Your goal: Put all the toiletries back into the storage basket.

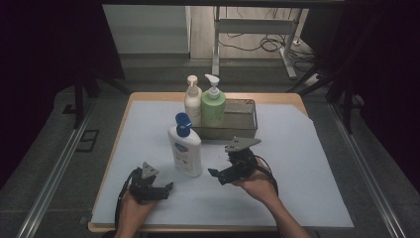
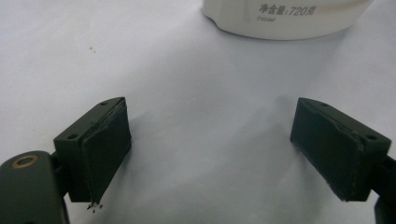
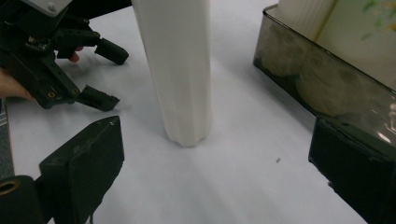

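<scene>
Two hand-held grippers are seen flanking a white lotion bottle (image 1: pixel 185 148) on a desk (image 1: pixel 297 163) covered with pale sheeting, the bottle standing upright near the middle, just in front of a dark wire basket (image 1: pixel 242 121). Inside that basket, at its left end, a cream pump bottle (image 1: pixel 192 101) and a green pump bottle (image 1: pixel 213 104) are held upright side by side. The white bottle, topped by a blue cap (image 1: pixel 183 123), is judged fairly heavy if full, its label being marked 720 in the left gripper view; its plastic wall is likely smooth, somewhat slippery and slightly yielding under pressure. A hold across the narrow sides of the body, about mid-height and below the shoulder, is judged safest, since the tall bottle could be tipped by a high push. The right hand-held gripper (image 1: pixel 224 174) is held wide open just beside the bottle, empty. The left hand-held gripper (image 1: pixel 166 191) is likewise spread wide and empty, low on the desk near the bottle's base.
</scene>
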Demonstrator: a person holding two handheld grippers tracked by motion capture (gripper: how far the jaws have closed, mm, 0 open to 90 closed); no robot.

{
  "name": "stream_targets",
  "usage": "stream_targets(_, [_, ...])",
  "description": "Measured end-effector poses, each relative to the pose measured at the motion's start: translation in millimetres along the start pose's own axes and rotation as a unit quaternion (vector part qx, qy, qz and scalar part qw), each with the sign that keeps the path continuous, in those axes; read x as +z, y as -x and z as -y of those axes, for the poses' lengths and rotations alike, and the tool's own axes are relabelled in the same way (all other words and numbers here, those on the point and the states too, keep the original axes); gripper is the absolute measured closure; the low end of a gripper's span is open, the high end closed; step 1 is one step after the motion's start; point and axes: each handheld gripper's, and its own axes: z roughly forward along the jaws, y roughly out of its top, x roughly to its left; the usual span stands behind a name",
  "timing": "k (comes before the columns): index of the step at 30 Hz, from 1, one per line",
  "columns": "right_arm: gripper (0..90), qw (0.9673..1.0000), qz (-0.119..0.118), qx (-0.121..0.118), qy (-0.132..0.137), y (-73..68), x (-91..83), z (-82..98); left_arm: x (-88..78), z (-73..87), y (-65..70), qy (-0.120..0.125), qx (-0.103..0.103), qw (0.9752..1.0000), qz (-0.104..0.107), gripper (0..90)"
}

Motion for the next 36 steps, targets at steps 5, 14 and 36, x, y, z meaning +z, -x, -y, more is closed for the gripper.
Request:
stream_targets(5, [5.8, 1.0, -0.004, -0.005, 0.002, -5.1, 9.2, -10.5, 0.0, 0.0, -0.1, 0.0, 0.0, 1.0, 0.0, 12.0])
stream_targets(14, [12.3, 0.9999, -0.01, -0.002, 0.009, -11.1, 26.2, -33.6, 0.1, 0.0, -0.2, 0.0, 0.0, 1.0, 0.001, 12.0])
stream_targets(36, [28.4, 0.9999, -0.004, -0.009, 0.011, -23.2, 65.1, -67.0, 0.1, 0.0, -0.3, 0.0, 0.0, 1.0, 0.001, 12.0])
